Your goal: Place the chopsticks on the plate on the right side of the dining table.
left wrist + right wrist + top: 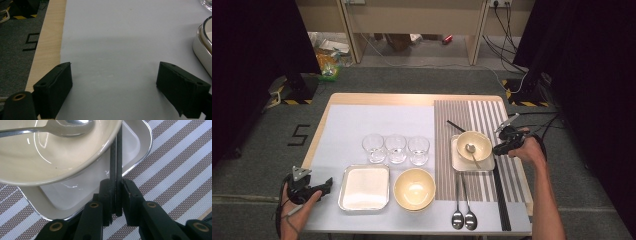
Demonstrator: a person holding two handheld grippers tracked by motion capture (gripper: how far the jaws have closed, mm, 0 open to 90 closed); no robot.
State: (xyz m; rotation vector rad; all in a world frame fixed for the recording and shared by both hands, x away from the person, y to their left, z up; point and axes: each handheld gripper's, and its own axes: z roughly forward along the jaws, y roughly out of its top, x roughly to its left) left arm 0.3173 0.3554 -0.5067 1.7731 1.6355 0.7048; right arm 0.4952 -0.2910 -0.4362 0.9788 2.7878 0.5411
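Note:
My right gripper (503, 147) (116, 183) is shut on a pair of thin black chopsticks (116, 155). They run under a cream bowl (474, 145) (50, 157) and stick out past its far left side as a chopstick tip (455, 126). The bowl holds a metal spoon (471, 150) (62, 126) and rests on a white square plate (459, 162) (135, 142). My left gripper (328, 185) (115, 72) stands open at the table's front left, low over the pale mat (120, 37), with nothing between its jaws.
Three empty glasses (395, 148) stand in a row mid-table. In front of them are a white square dish (365, 187) (202, 50) and a cream bowl (414, 188). Two spoons (463, 217) lie on the striped placemat (512, 185) near the front edge.

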